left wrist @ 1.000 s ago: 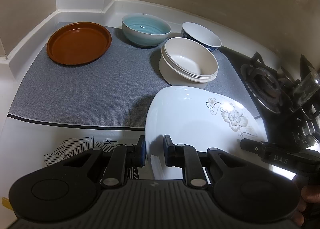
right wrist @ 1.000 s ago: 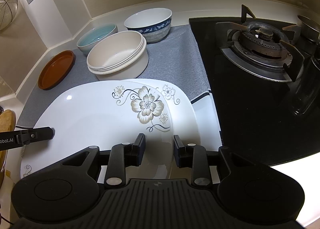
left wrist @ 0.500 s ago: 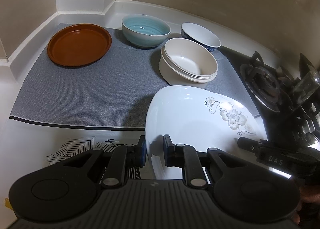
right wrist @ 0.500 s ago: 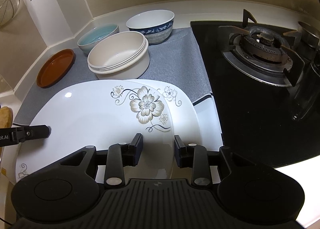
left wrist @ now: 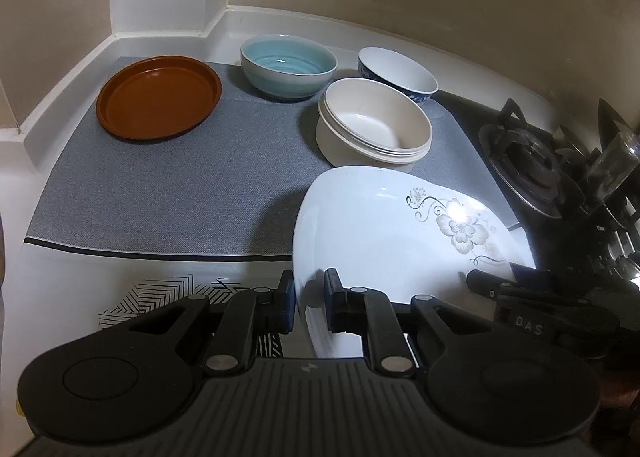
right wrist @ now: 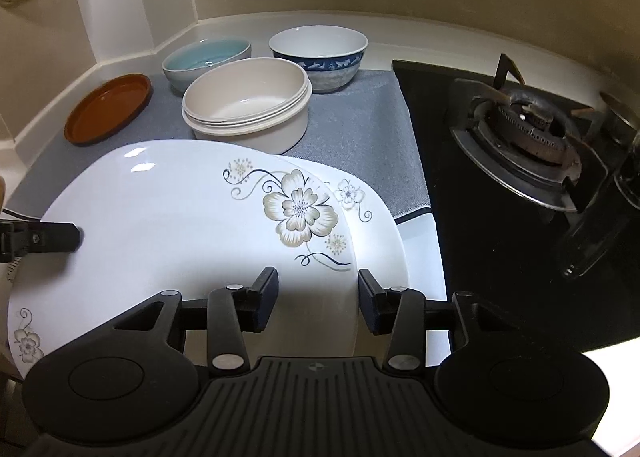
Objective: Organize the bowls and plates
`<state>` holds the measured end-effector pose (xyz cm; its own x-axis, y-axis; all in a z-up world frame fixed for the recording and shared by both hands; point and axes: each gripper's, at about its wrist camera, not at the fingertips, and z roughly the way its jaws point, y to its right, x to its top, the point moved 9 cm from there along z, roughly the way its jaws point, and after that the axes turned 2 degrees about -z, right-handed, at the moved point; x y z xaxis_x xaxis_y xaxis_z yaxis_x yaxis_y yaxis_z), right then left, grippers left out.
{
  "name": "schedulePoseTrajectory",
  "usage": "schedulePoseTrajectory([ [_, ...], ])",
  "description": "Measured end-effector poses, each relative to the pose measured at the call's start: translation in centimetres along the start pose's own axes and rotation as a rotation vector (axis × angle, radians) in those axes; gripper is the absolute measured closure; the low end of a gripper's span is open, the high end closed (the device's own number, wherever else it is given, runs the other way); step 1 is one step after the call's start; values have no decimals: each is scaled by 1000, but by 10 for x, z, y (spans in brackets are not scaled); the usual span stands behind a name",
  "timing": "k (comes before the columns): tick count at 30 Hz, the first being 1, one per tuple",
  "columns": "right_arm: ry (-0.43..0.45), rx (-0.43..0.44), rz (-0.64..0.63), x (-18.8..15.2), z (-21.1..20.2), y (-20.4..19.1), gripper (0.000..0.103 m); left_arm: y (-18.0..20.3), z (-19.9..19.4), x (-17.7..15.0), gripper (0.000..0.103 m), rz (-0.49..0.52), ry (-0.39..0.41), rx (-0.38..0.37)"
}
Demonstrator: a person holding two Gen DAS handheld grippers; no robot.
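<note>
My left gripper [left wrist: 310,303] is shut on the near rim of a large white flower plate [left wrist: 380,237], holding it tilted above the counter. In the right wrist view that plate [right wrist: 160,217] overlaps a second white flower plate [right wrist: 376,233] lying beneath it. My right gripper [right wrist: 318,299] has its jaws opening; the upper plate's right rim runs between them, and the pads do not press on it. On the grey mat [left wrist: 180,185] stand a brown plate [left wrist: 158,97], a teal bowl [left wrist: 288,65], a blue-and-white bowl [left wrist: 396,73] and stacked cream bowls [left wrist: 374,125].
A black gas hob with its burner [right wrist: 520,129] lies right of the mat, with a clear glass [right wrist: 592,233] near its edge. White walls close the corner behind the bowls. A black-and-white patterned sheet [left wrist: 160,297] lies near the counter's front.
The right gripper's jaws have spread apart and come off the flower plate's rim. The left gripper keeps its hold and the plate has barely shifted.
</note>
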<state>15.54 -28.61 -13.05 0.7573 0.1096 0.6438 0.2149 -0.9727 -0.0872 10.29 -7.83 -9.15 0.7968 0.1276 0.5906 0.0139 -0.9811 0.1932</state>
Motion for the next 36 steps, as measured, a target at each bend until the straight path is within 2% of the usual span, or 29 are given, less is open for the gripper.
schedulePoseTrajectory([
  [24, 27, -116, -154, 5, -9, 4, 61, 12, 13, -8, 85, 35, -9, -6],
  [29, 40, -128, -129, 7, -16, 14, 61, 8, 10, -6, 84, 12, -1, 1],
  [36, -4, -98, -69, -1, -13, 25, 61, 18, 8, -12, 87, 32, -21, -12],
])
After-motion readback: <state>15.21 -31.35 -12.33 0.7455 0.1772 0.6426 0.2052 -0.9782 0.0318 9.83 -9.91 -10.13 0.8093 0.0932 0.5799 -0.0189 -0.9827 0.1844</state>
